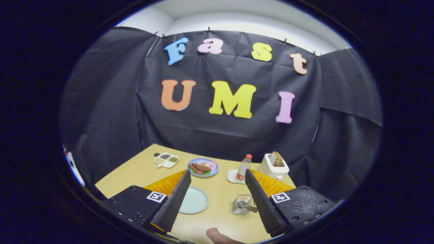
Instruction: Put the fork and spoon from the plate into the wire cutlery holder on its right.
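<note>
The hand-held gripper point(217, 198) hangs high above the wooden surface point(220, 193), fingers spread wide and holding nothing, pointed across toward the booth wall. Between the fingers lie the pale plate point(194, 200), bare of cutlery, and to its right the wire cutlery holder point(242, 205) with utensil handles inside. A fingertip point(217, 235) shows below.
</note>
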Motion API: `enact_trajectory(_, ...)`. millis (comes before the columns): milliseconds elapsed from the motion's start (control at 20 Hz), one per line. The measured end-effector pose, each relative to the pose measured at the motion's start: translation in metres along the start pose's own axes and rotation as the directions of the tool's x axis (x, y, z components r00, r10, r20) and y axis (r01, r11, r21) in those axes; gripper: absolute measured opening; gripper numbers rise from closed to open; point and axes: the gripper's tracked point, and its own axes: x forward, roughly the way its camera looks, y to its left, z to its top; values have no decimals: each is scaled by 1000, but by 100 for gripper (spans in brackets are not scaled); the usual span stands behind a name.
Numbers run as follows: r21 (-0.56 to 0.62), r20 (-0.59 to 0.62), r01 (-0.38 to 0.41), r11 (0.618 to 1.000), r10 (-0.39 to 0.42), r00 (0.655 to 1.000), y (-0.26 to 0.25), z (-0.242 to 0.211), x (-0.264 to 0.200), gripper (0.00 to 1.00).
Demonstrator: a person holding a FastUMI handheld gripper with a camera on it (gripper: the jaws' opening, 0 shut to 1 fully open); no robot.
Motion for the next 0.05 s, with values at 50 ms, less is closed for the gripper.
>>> enact_trajectory(50, 10, 41, 24, 1000, -24, 999, 0, 10, -9, 96)
